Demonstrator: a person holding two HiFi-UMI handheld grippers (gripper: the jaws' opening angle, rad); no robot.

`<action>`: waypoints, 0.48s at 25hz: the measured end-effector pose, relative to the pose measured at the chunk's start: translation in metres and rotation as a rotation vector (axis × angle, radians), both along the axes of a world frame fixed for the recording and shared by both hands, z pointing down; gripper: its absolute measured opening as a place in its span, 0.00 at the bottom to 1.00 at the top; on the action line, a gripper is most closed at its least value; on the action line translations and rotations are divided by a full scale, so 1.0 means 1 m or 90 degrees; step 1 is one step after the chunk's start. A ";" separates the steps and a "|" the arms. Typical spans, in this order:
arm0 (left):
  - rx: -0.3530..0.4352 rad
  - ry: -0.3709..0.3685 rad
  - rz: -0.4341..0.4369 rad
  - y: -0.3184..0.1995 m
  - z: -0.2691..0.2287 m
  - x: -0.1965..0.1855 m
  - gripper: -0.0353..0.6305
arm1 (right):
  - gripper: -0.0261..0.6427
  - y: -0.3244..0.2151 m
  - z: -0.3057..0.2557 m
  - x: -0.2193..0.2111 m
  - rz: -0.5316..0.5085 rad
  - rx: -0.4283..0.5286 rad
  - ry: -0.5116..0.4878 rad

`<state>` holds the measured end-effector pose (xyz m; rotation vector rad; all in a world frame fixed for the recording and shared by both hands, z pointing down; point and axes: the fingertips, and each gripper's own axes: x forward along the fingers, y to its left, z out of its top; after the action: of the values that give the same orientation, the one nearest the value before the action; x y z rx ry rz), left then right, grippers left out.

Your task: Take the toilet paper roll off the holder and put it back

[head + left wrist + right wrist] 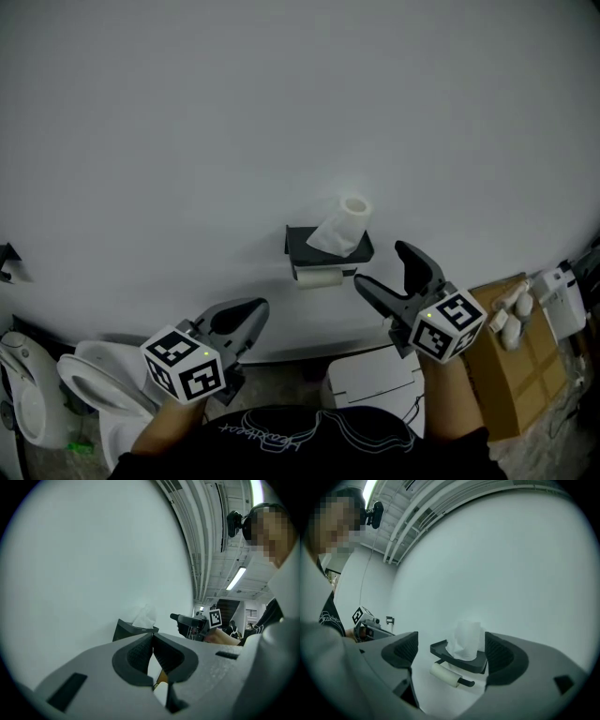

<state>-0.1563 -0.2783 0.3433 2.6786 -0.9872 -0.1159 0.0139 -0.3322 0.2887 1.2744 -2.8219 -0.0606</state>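
Softness is the main thing with the white toilet paper roll (349, 223): it looks light and easy to crush, and a loose sheet hangs from it over the front of the dark grey wall holder with a flat shelf (302, 244). The roll stands upright on top of that shelf, close to the plain white wall (281, 112). Below the shelf, a thin cream tube (319, 277) sits on the holder's bar. I judge that a gentle squeeze across the round side, at about the middle of its height, would be the safest hold — the hanging sheet would only tear or unwind if pinched, and too hard a grip would flatten the hollow core. The right gripper (380, 264) is spread wide and empty, short of the holder; in its own view the roll and the shelf appear between its two jaws, not touched. The left gripper (253, 311) — lower and well apart from the holder — has its jaws pressed together with nothing in them. The lifting off is not yet begun.
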 end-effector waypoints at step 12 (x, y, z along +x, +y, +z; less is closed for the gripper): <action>-0.011 -0.002 0.050 -0.046 0.013 -0.005 0.06 | 0.69 -0.077 0.011 -0.011 0.030 -0.018 0.012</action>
<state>-0.1615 -0.3245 0.3565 2.6984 -0.8782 -0.0862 0.0032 -0.4094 0.2994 1.3268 -2.7655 -0.0307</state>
